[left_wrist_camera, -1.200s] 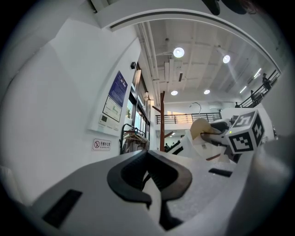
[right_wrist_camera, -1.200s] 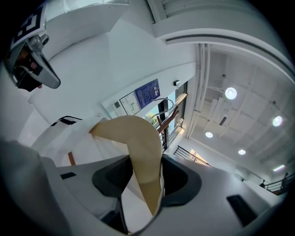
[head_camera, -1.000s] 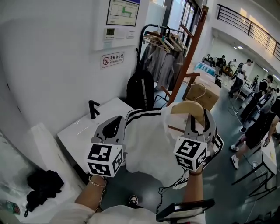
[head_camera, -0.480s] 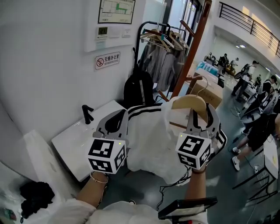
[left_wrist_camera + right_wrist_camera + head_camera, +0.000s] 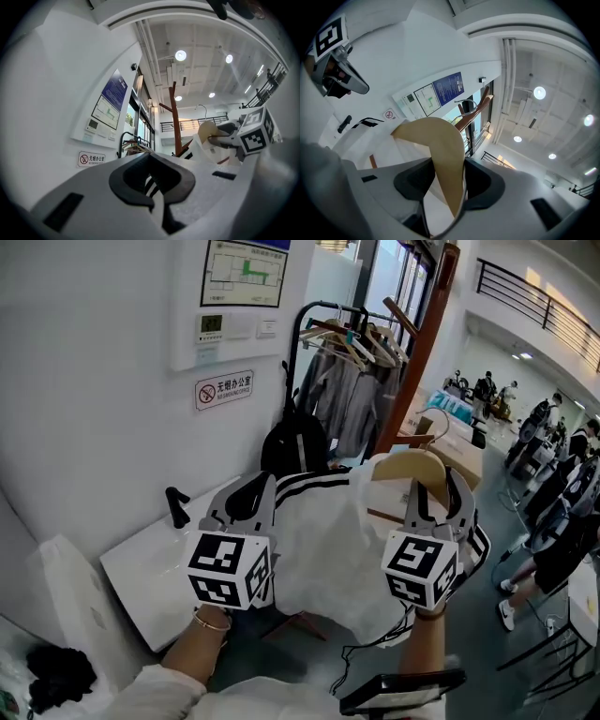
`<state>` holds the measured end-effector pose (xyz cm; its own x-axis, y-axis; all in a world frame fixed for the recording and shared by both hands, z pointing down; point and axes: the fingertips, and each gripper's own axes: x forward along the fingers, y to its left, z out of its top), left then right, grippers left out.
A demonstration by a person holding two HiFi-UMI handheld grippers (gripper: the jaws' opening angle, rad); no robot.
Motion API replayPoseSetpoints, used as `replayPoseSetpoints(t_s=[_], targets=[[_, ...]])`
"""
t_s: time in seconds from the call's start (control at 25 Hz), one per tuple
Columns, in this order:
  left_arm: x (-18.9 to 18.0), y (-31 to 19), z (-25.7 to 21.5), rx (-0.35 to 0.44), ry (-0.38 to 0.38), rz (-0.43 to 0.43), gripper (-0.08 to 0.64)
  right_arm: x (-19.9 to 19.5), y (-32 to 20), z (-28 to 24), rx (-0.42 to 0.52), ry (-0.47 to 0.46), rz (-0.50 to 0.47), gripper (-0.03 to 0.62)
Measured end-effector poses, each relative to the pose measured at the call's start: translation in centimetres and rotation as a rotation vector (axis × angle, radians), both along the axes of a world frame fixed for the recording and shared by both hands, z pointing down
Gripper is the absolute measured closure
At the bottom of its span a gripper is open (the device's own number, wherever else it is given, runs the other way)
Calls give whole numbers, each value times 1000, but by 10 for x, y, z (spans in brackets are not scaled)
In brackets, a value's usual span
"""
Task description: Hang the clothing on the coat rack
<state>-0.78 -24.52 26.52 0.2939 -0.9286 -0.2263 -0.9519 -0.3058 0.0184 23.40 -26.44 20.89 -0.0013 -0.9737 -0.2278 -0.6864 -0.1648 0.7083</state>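
A white garment (image 5: 323,545) with black stripes hangs on a pale wooden hanger (image 5: 412,468), held up between my two grippers. My left gripper (image 5: 249,504) is shut on the garment's striped shoulder; the stripes (image 5: 151,183) show between its pads. My right gripper (image 5: 433,488) is shut on the hanger's arm (image 5: 443,154), with white cloth beside it. Ahead stands a black clothes rack (image 5: 323,320) with several hangers and grey clothes (image 5: 342,390). A brown wooden coat stand (image 5: 420,343) is just right of it. Both stand beyond the garment.
A black backpack (image 5: 296,442) leans under the rack. A white table (image 5: 155,559) runs along the wall at left, with a black object (image 5: 175,505) on it. A cardboard box (image 5: 461,448) lies behind the stand. People (image 5: 562,531) are at the far right.
Both grippers and the garment have moved forward towards the rack and a little up. The table and the dark bundle at lower left have slid back out of the middle.
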Motion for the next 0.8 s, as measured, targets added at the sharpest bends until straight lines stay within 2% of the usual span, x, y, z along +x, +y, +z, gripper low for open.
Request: replayPoseSetpoints(t_s=[0.36,0.56,0.8], targets=[[-1,-27,-7,12,-8,-15,558,1,-21,-8,8,2,-30,393],[0,-45,-20,52,-2,27,558,-5,-30,-11,-13,2,-31,393],[-8,-68,-30,59,-12,77,558,-13,-36,-23,-15,16,25,393]])
